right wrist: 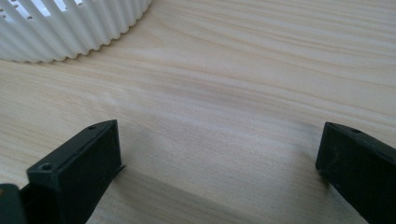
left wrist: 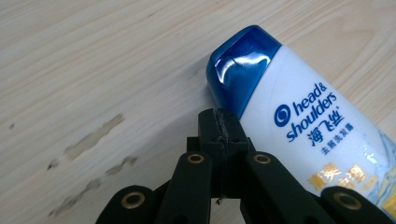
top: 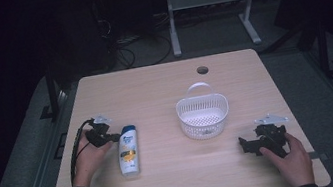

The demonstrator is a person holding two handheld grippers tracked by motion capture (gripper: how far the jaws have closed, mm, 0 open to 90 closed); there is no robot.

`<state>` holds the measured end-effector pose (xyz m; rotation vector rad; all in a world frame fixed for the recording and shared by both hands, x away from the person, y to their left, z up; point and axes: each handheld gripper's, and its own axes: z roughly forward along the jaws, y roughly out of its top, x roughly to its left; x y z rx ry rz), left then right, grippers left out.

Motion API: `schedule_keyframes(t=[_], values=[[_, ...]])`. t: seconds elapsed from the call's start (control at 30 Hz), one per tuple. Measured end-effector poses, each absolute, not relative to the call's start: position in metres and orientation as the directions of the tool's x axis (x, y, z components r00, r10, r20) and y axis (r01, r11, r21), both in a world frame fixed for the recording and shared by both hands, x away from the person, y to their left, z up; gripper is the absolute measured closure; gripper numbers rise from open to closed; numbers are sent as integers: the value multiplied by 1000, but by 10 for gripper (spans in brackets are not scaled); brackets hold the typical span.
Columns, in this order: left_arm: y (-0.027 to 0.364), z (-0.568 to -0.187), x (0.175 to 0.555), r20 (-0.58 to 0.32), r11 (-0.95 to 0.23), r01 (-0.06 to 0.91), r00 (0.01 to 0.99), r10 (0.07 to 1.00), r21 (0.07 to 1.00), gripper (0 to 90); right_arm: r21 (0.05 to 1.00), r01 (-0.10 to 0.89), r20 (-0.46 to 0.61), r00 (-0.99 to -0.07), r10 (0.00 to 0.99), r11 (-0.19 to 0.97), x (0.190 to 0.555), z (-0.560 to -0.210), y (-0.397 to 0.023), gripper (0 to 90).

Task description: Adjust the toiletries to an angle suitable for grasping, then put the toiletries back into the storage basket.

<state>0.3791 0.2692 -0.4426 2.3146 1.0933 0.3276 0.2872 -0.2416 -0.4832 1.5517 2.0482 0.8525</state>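
A white shampoo bottle (top: 128,151) with a blue cap lies flat on the left part of the wooden table (top: 163,84), cap pointing away from the person. My left gripper (top: 112,138) is shut, its tips right beside the bottle's cap end. In the left gripper view the jaws are pressed together with nothing between them (left wrist: 219,126), touching or nearly touching the bottle (left wrist: 303,126) just below the blue cap (left wrist: 240,65). My right gripper (top: 247,144) rests near the table's front right, open. Its jaws stand wide apart over bare wood (right wrist: 219,158).
A white slatted plastic basket (top: 203,116) with a handle loop stands in the middle right of the table, and its ribbed wall (right wrist: 70,28) is close ahead of the right gripper. A cable hole (top: 202,70) is at the far edge. A metal frame stands beyond the table.
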Motion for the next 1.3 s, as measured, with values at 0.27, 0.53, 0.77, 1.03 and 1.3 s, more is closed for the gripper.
schedule_keyframes(t=[0.27,0.53,0.77,1.03,1.3], values=[[253,-440,382,-31,-520,615,662,748,593,900,695,694,26,-281,959,185,287,-483,-242,0],[239,-438,383,-38,-536,598,688,725,595,900,695,694,26,-281,959,185,287,-483,-242,0],[226,-439,381,-38,-566,581,716,697,585,900,695,695,26,-281,959,185,287,-483,-242,0],[217,-440,379,-46,-573,573,730,682,586,900,695,695,26,-281,959,185,287,-483,-242,0],[217,-435,379,-57,-565,573,731,681,594,900,695,695,26,-281,959,184,287,-483,-242,0]])
